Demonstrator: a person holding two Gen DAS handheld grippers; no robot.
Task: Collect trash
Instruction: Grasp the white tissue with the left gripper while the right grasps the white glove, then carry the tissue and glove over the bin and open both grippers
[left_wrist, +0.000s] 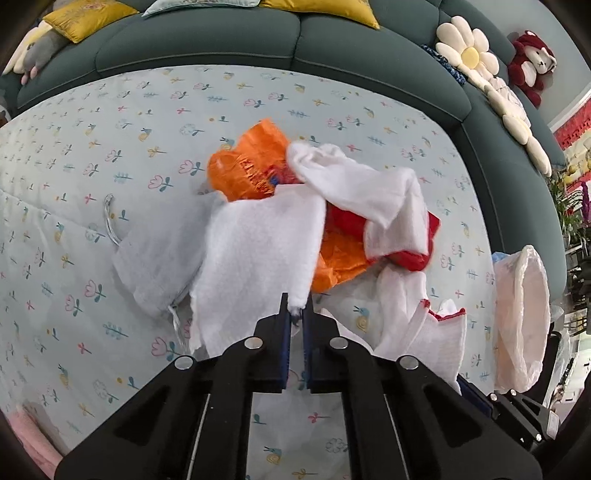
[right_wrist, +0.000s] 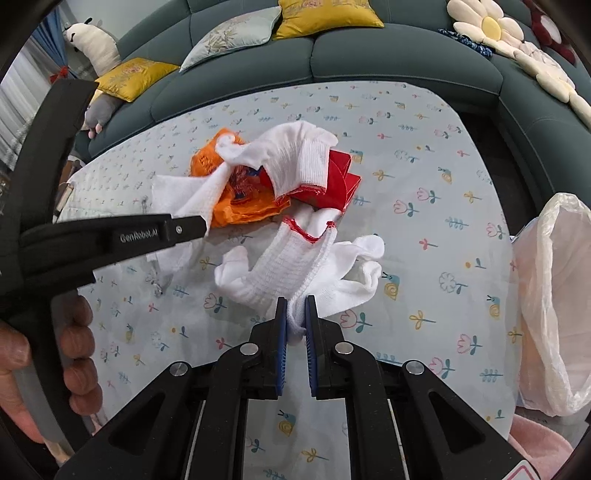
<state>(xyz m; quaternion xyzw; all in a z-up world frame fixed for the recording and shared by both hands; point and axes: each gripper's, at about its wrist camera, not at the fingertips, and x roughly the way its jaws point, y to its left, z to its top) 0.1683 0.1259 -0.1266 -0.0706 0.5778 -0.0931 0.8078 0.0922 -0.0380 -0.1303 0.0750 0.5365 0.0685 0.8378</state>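
A trash pile lies on the floral tablecloth (left_wrist: 110, 147): an orange plastic bag (left_wrist: 243, 170), a red wrapper (right_wrist: 338, 181), a white cloth (left_wrist: 258, 251) and white knit gloves with red cuffs. My left gripper (left_wrist: 295, 314) is shut on a corner of the white cloth, lifted a little. My right gripper (right_wrist: 295, 314) is shut on the near white glove (right_wrist: 291, 262). A second white glove (right_wrist: 295, 155) drapes over the orange bag (right_wrist: 207, 158) and the wrapper. The left gripper (right_wrist: 184, 229) also shows in the right wrist view, at the pile's left side.
An open translucent plastic bag (right_wrist: 554, 295) stands at the table's right edge; it also shows in the left wrist view (left_wrist: 521, 317). A dark teal sofa (left_wrist: 258, 40) with yellow cushions curves behind the table. A flower cushion (left_wrist: 469, 51) and a red teddy bear (left_wrist: 532, 62) sit at the right.
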